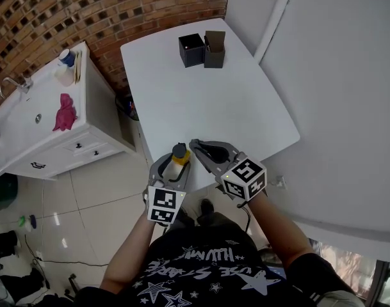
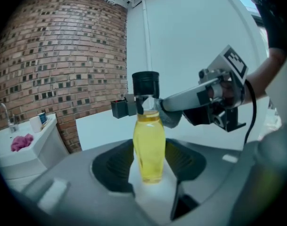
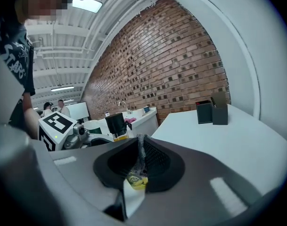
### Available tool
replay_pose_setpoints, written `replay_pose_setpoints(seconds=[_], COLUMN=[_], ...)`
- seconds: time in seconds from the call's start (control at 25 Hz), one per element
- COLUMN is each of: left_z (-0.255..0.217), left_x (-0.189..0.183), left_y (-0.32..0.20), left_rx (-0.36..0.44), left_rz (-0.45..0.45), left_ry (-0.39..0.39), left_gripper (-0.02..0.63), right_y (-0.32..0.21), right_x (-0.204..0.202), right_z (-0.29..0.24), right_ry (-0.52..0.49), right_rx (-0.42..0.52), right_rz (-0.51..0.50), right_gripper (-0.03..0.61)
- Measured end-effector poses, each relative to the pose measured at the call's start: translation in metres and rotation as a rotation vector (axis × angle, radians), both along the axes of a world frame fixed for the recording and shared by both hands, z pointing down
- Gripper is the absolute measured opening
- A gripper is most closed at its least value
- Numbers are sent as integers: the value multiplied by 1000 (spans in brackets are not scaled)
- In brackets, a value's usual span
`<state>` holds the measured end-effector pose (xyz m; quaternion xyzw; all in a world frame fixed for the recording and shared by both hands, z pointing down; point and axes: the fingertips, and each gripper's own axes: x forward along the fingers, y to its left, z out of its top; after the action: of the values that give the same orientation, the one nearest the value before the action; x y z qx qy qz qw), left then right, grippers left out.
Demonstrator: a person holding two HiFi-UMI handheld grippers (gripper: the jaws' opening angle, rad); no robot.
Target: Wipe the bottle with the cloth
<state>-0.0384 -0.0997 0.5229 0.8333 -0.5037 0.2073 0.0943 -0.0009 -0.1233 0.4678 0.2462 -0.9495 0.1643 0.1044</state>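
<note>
A clear bottle [image 1: 180, 152] of yellow liquid with a black cap stands upright between the jaws of my left gripper [image 1: 177, 163], which is shut on its body [image 2: 149, 145]. This is at the near edge of the white table [image 1: 201, 101]. My right gripper [image 1: 196, 146] is just right of the bottle's top. It is shut on a thin grey cloth [image 3: 139, 157] with a yellow tag. In the left gripper view the cloth [image 2: 172, 117] sits right beside the bottle's neck. In the right gripper view the capped bottle [image 3: 117, 125] shows left of the shut jaws.
A black box [image 1: 191, 49] and an open dark box [image 1: 214, 48] stand at the table's far end. To the left is a white sink cabinet [image 1: 86, 139] with a pink rag [image 1: 65, 112] and a tap [image 1: 12, 85], against a brick wall. A white wall runs along the right.
</note>
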Motion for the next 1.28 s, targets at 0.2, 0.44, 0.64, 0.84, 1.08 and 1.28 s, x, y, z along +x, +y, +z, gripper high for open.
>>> replay_pose_setpoints(seconds=[0.2,0.44,0.64,0.84,1.08,1.28], left_z=[0,-3,-2,-3,-2,-1], left_x=[3,5,7,9,11,12], left_y=[-1,-2,-3,-4,-3,-1], left_rx=[40,57,48,42,25,15], left_rz=[155,360,476,553,616,707], left_ry=[10,17,12,23,42,29], left_gripper=[205,206,206,206,206,206], right_y=[-2,-10,-12,-13,-11,-8], right_x=[-10,-11,-8,-5,-4,-2], right_z=[-1,-2,6,20,43,57], right_ry=[-26,-108,-139,-150,-135,-131], right_rx=[-28,-126,-177,-219,-274,-313], right_rz=[-72,-54,-10,53,124,170], right_gripper=[37,37,37,37,37,37])
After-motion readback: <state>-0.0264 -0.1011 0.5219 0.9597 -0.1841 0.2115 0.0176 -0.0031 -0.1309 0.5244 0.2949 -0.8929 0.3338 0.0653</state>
